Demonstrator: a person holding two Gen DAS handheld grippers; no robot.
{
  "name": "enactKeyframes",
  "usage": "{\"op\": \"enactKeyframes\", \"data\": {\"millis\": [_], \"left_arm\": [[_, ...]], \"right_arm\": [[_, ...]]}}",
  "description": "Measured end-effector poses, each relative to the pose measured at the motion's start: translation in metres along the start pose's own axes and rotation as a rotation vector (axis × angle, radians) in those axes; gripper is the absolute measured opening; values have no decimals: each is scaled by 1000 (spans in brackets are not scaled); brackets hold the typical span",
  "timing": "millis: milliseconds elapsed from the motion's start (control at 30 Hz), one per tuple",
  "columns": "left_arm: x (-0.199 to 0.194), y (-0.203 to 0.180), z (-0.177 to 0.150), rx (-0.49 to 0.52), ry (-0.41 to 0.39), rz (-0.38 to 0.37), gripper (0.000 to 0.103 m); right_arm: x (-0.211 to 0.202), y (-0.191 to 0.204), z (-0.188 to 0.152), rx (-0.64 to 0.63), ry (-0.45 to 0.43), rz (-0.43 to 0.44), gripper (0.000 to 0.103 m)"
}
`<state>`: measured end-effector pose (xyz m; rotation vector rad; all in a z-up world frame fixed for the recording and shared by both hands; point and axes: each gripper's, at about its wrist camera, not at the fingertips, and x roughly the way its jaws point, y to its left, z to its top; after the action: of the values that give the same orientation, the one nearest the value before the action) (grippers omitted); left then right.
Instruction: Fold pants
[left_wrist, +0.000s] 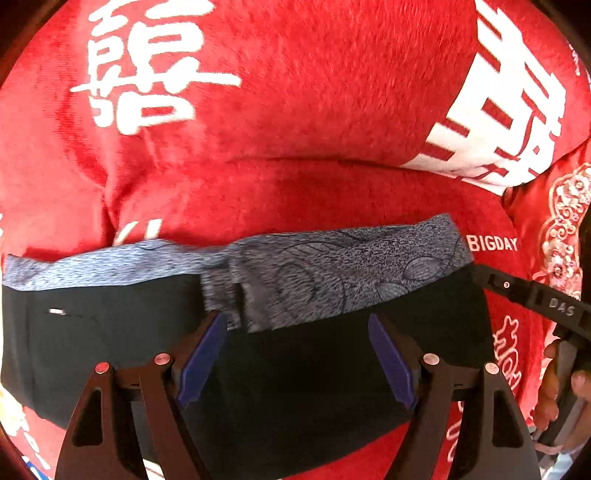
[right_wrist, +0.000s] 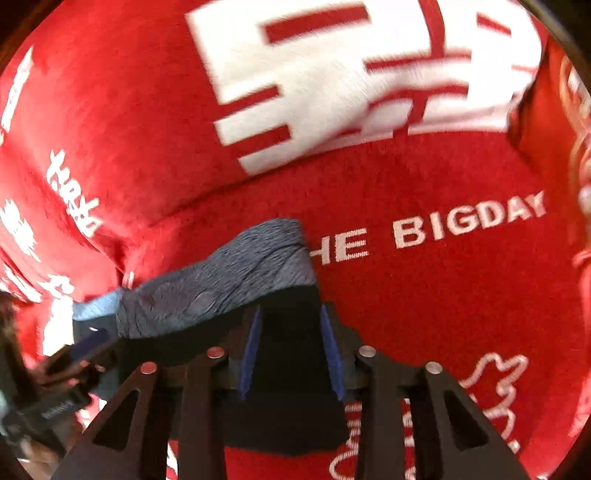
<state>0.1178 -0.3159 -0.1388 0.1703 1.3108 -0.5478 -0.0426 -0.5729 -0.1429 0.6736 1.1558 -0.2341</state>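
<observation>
Underneath everything lies a red blanket (left_wrist: 295, 110) with white lettering, and the dark pants (left_wrist: 280, 354) rest folded on it, their grey waistband (left_wrist: 332, 269) toward the "BIGDAY" print. Above the pants the left gripper (left_wrist: 297, 354) hangs wide open, holding nothing. The right gripper (right_wrist: 291, 354) stands partly open over the pants' right edge, pads apparently clear of cloth. A fold looks just laid; next comes regrasping an edge for another.

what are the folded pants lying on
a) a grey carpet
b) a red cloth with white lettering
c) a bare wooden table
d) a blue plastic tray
b: the black pants with their grey patterned waistband lie on a red cloth printed with white characters and the words BIGDAY.
</observation>
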Motion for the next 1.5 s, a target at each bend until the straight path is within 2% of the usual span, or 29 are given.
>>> {"op": "enactKeyframes", "data": {"millis": [33,133,167,233,300,400,467,500,600,667,700,767,800,867,933,1067,1300,1367,1500], "left_arm": [[6,-2,1,-5,7,7,79],[20,2,-1,-21,34,39,79],[23,2,0,-21,38,49,79],[25,1,-3,3,36,63,79],[24,-4,-6,38,44,83,79],[26,-7,-15,60,54,102,82],[33,-2,-21,26,74,110,89],[34,4,-24,-9,77,101,91],[29,12,-26,-60,91,82,91],[22,12,-30,-59,93,106,91],[18,12,-32,-58,93,121,91],[7,16,-37,-75,88,146,91],[4,18,-39,-87,88,157,91],[-4,26,-45,-122,96,185,91],[-10,35,-52,-161,108,209,91],[-22,47,-65,-224,117,237,91],[-32,66,-88,-265,107,243,91],[-32,76,-94,-270,114,230,91],[-40,102,-100,-265,114,220,91]], "right_arm": [[8,-9,3,19,31,69,40],[25,-24,6,54,78,159,48],[35,-33,8,97,103,226,50],[46,-48,7,188,153,307,42],[43,-53,6,198,163,349,29],[26,-57,-3,188,158,379,26],[22,-59,-9,167,157,314,26],[25,-54,-10,117,155,232,36],[27,-40,-5,78,145,162,44],[22,-29,-5,51,140,106,52],[15,-21,-7,16,134,57,53],[6,-11,-13,-34,125,18,55],[-3,-4,-18,-71,116,-22,60],[-14,2,-27,-109,106,-64,63],[-28,4,-36,-145,90,-76,63],[-39,32,-56,-242,93,-72,71],[-27,93,-82,-419,122,-90,72],[-21,105,-88,-443,130,-95,76],[-13,132,-99,-442,146,-94,77]]}}
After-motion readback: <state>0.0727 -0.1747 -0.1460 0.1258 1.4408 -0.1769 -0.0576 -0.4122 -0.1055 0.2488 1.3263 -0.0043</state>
